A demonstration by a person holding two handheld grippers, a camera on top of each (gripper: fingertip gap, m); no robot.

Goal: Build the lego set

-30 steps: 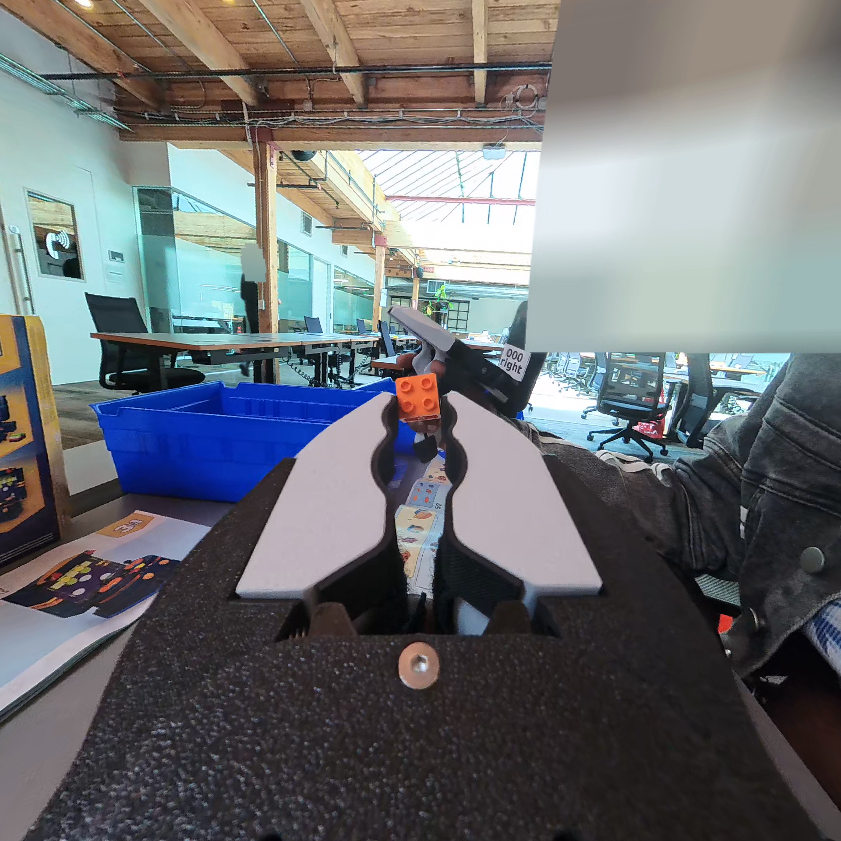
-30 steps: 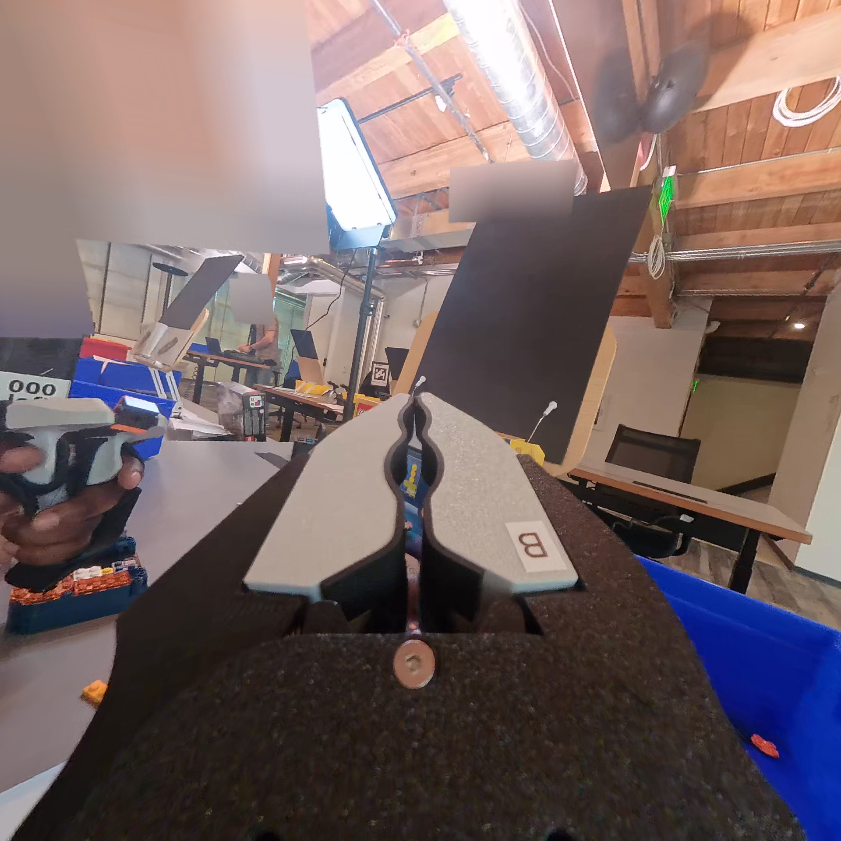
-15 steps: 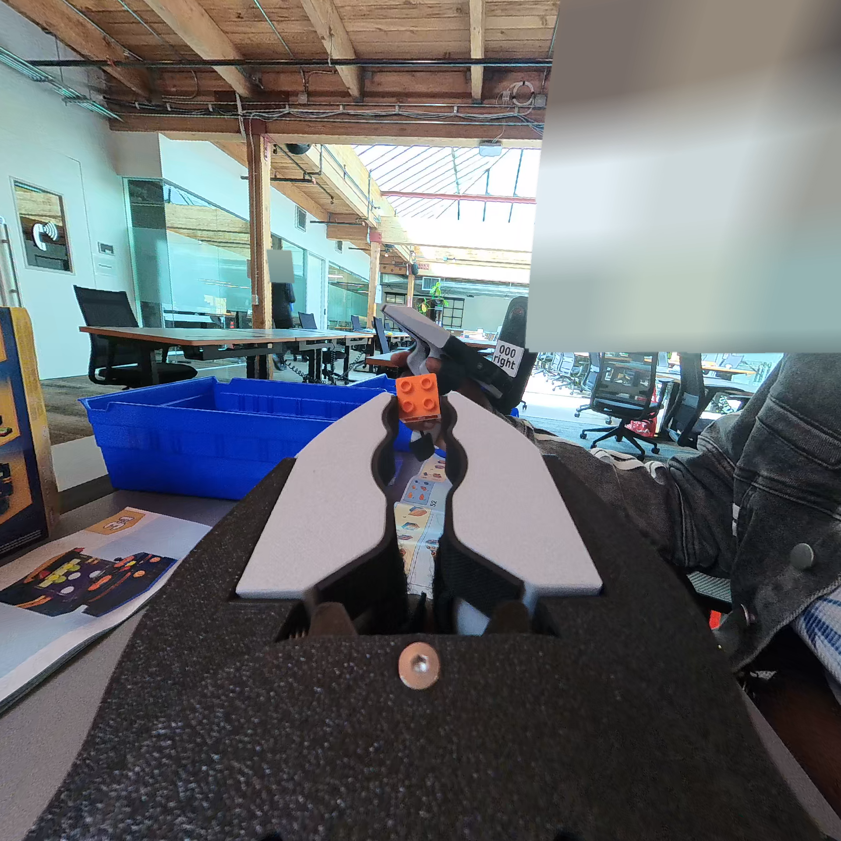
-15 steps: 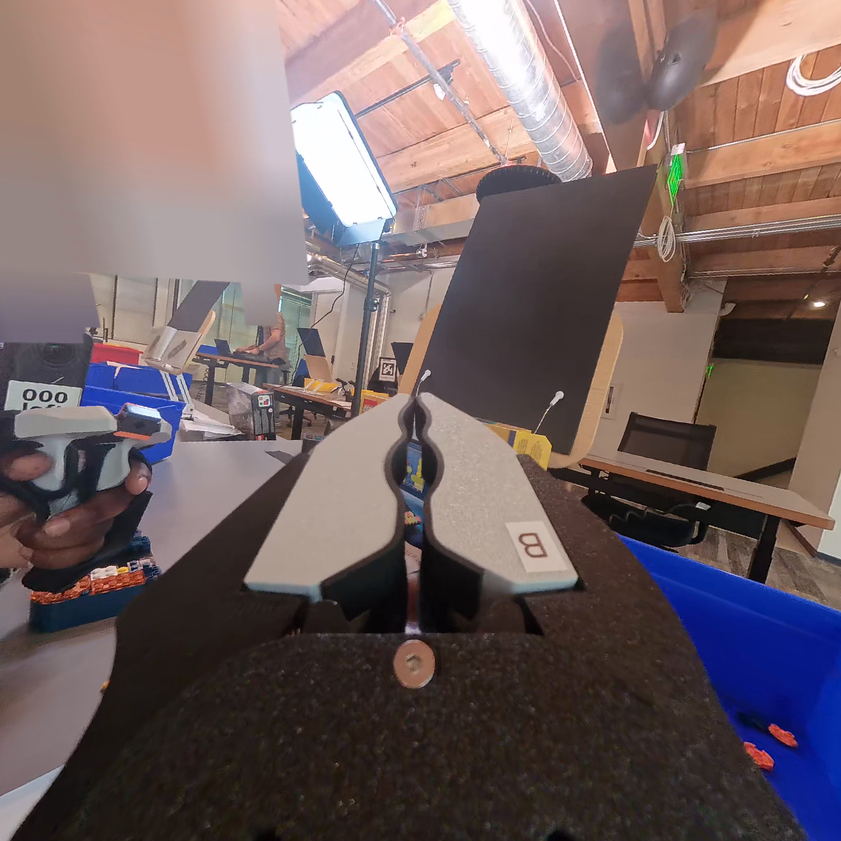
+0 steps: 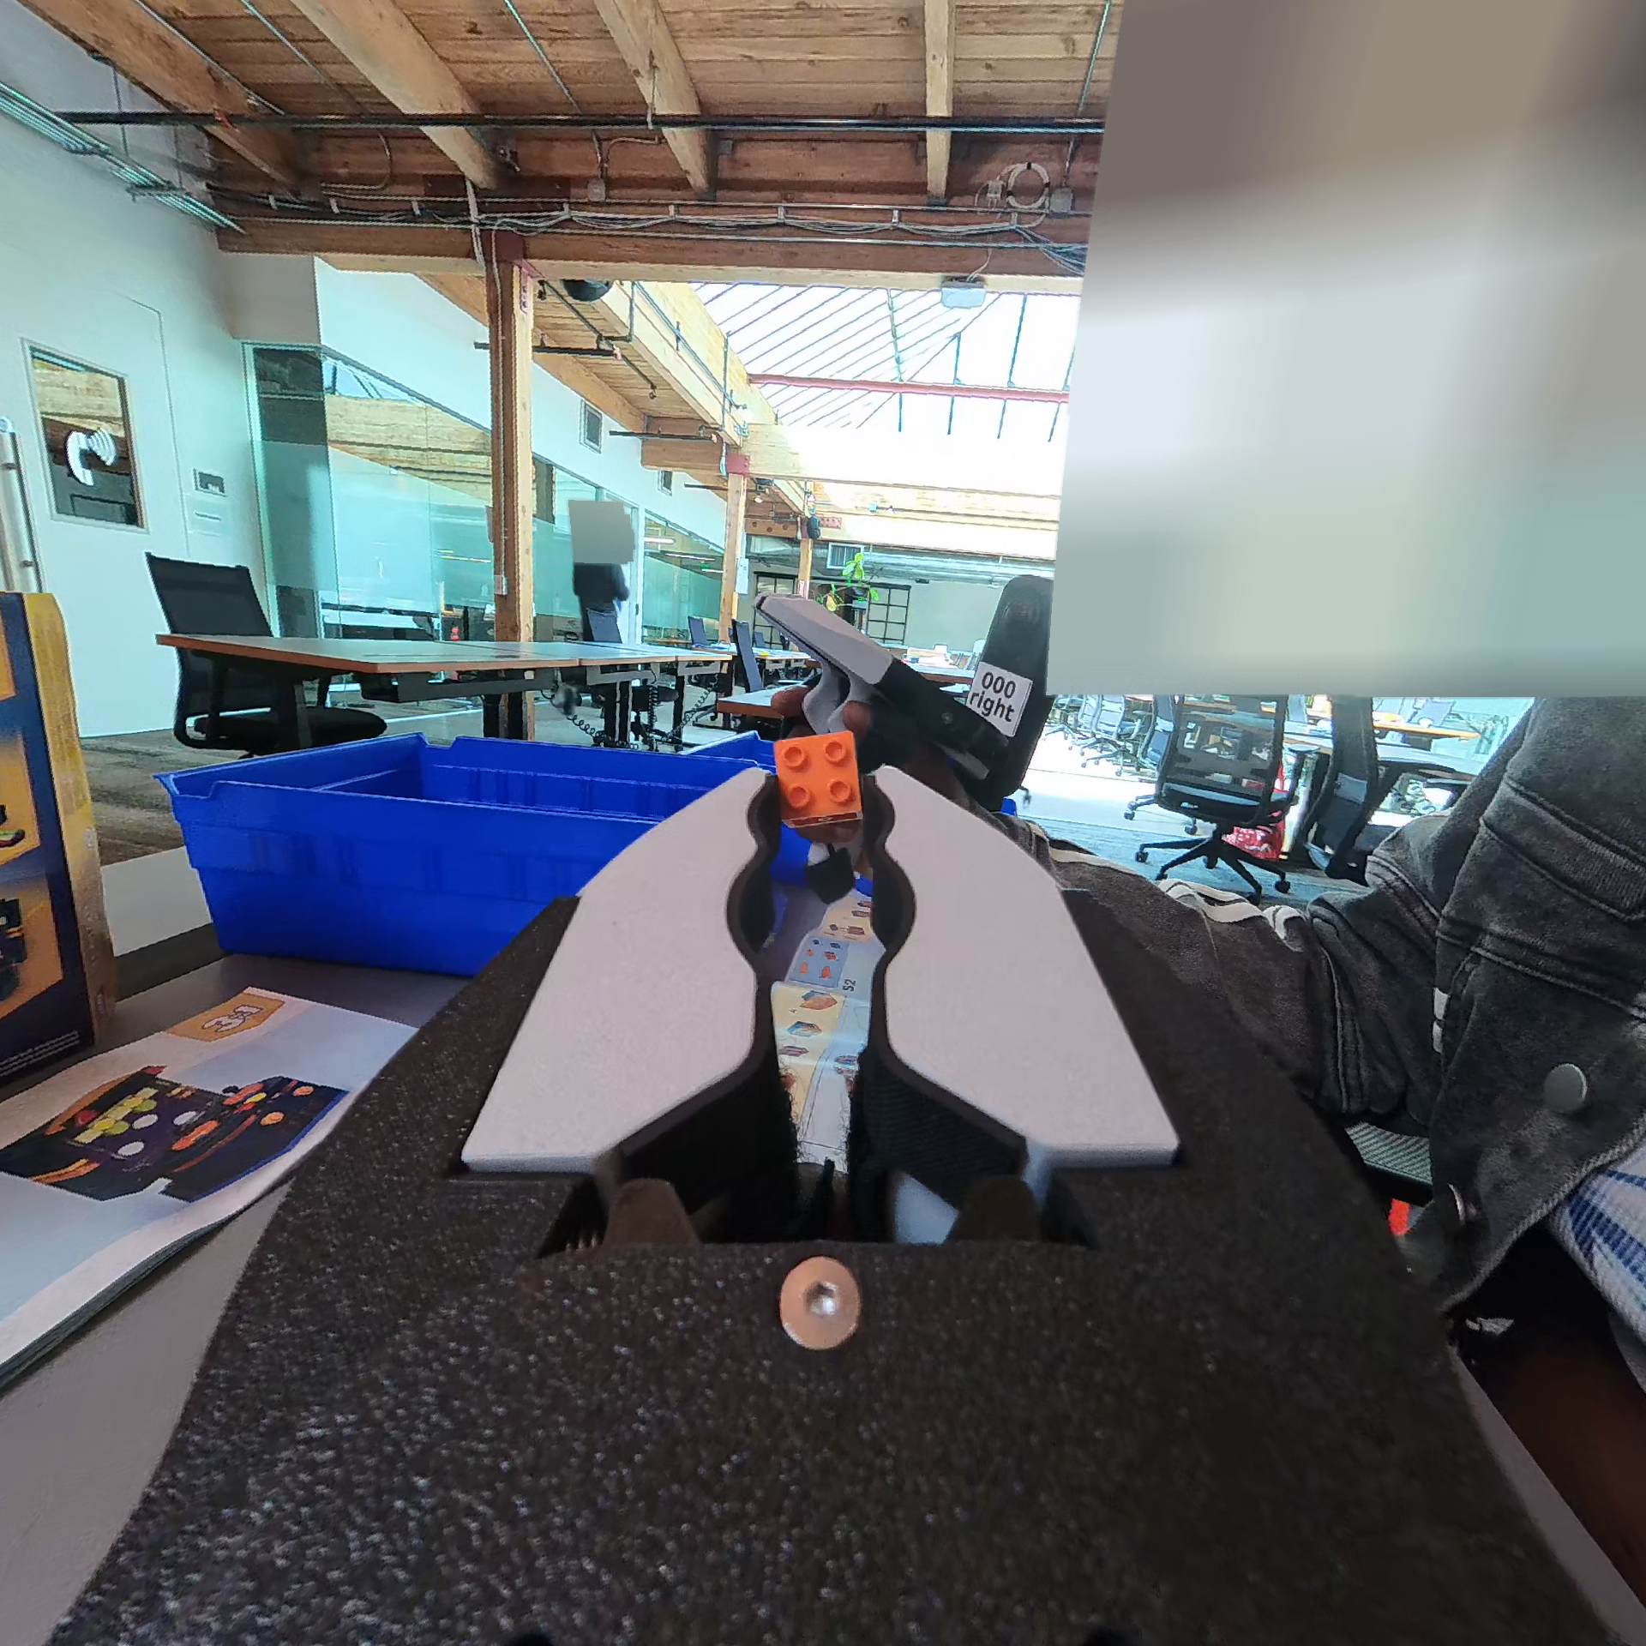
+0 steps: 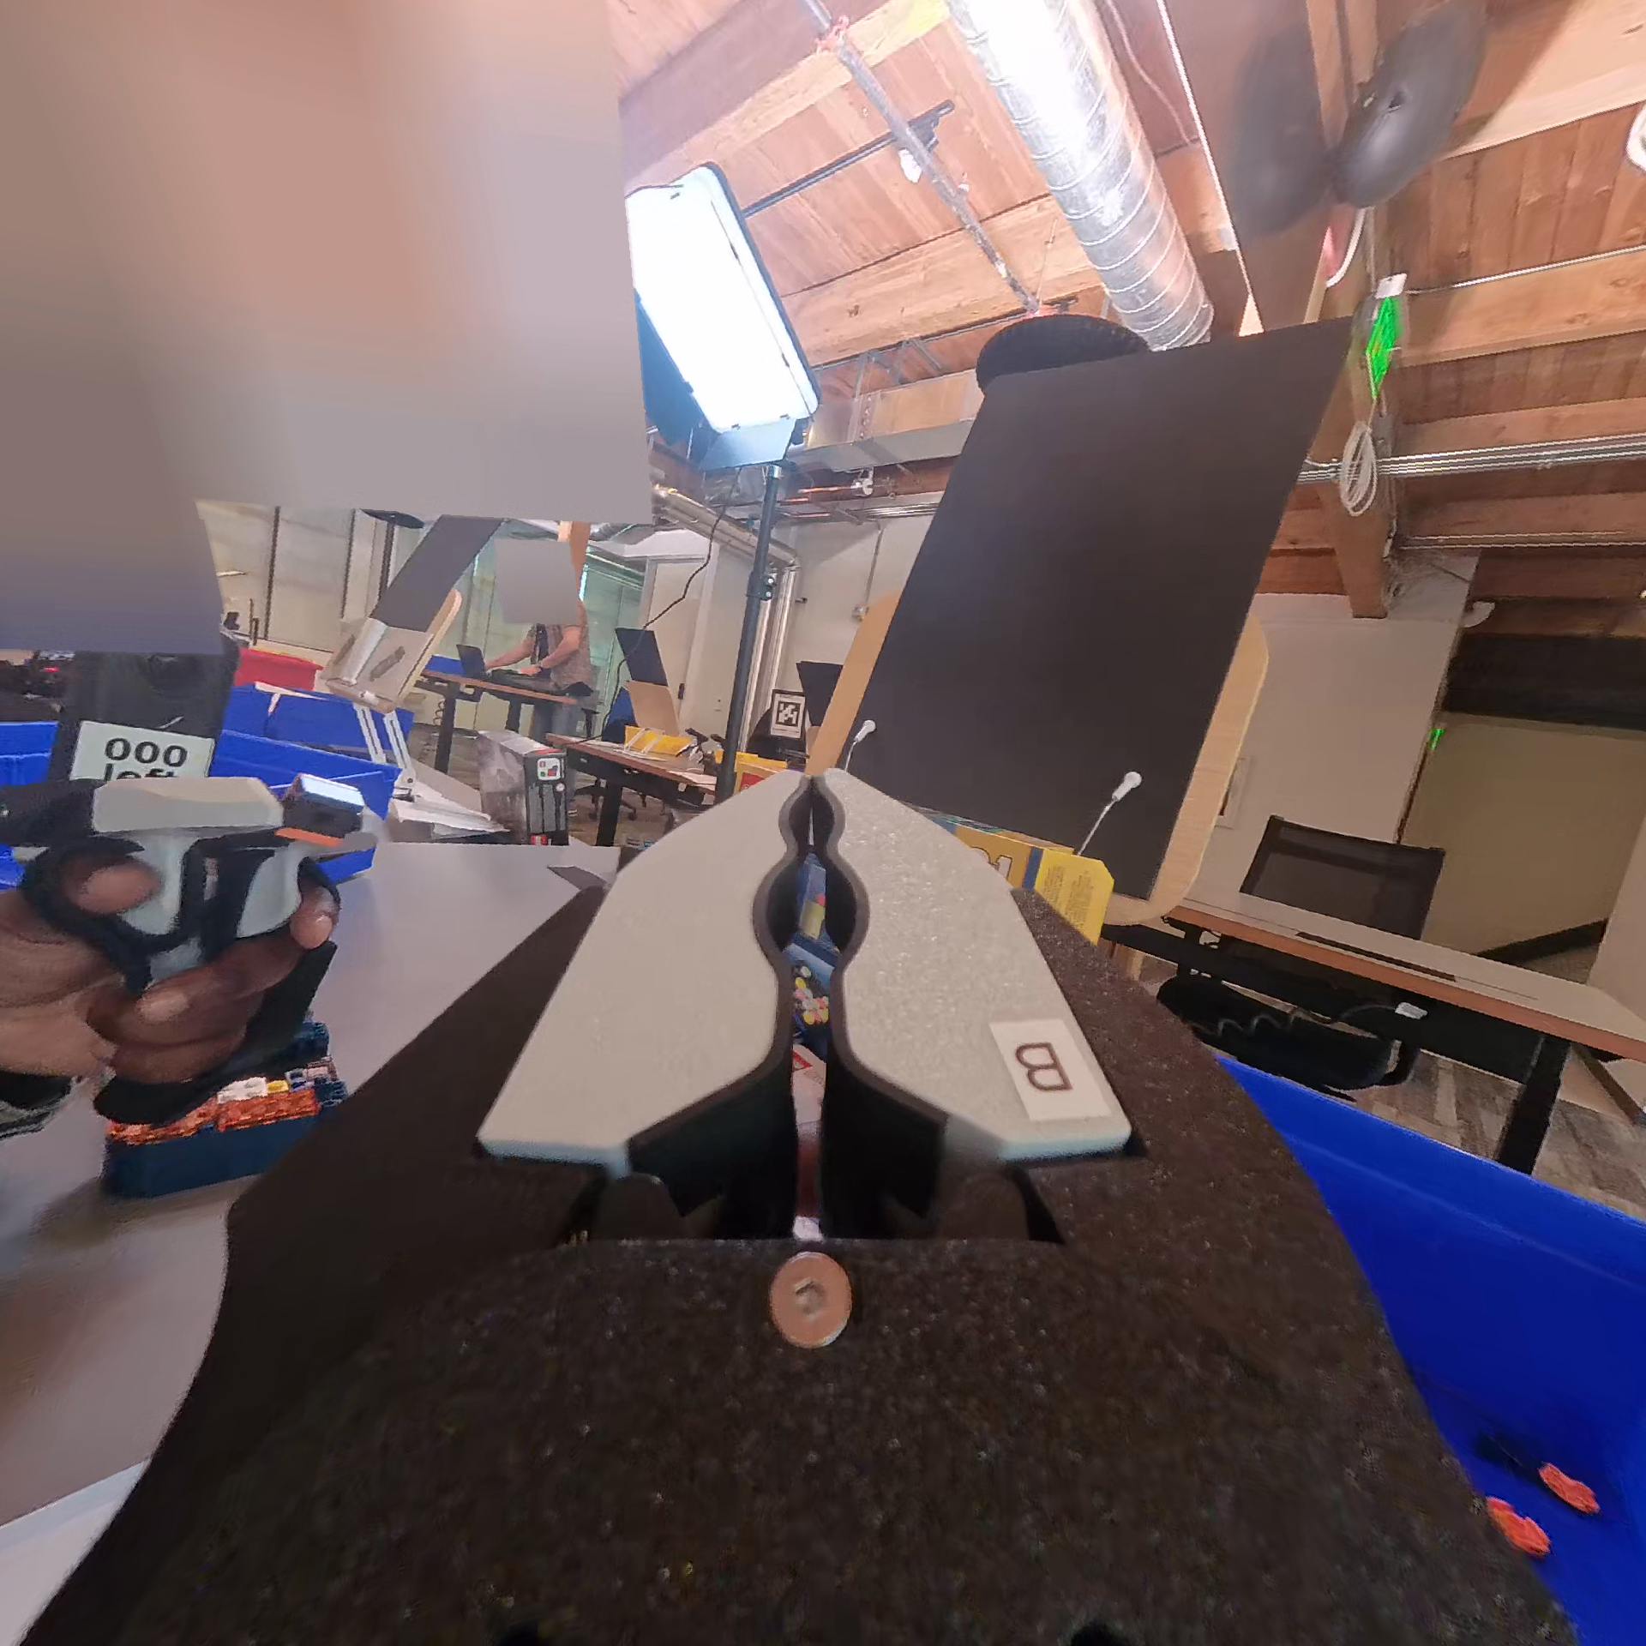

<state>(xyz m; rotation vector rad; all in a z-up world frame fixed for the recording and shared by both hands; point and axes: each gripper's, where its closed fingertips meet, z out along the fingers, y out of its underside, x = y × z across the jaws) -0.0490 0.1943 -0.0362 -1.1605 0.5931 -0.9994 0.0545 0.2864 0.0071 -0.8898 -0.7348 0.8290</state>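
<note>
Little has moved: the left gripper (image 5: 819,788) stays clamped on an orange brick (image 5: 818,775), while the right gripper (image 6: 812,784), fingers closed on nothing, has drifted slightly at one o'clock beyond it.

A grey table (image 5: 107,1461) carried everything. On it lay an open instruction booklet (image 5: 169,1122) at the near left, with a picture box (image 5: 44,837) standing just beyond it and a blue bin (image 5: 427,837) farther back. A small brick model on a dark blue base (image 6: 214,1131) also stood on the table.

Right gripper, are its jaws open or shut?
Shut: the right gripper's fingertips meet at the tip with nothing between them.
</note>
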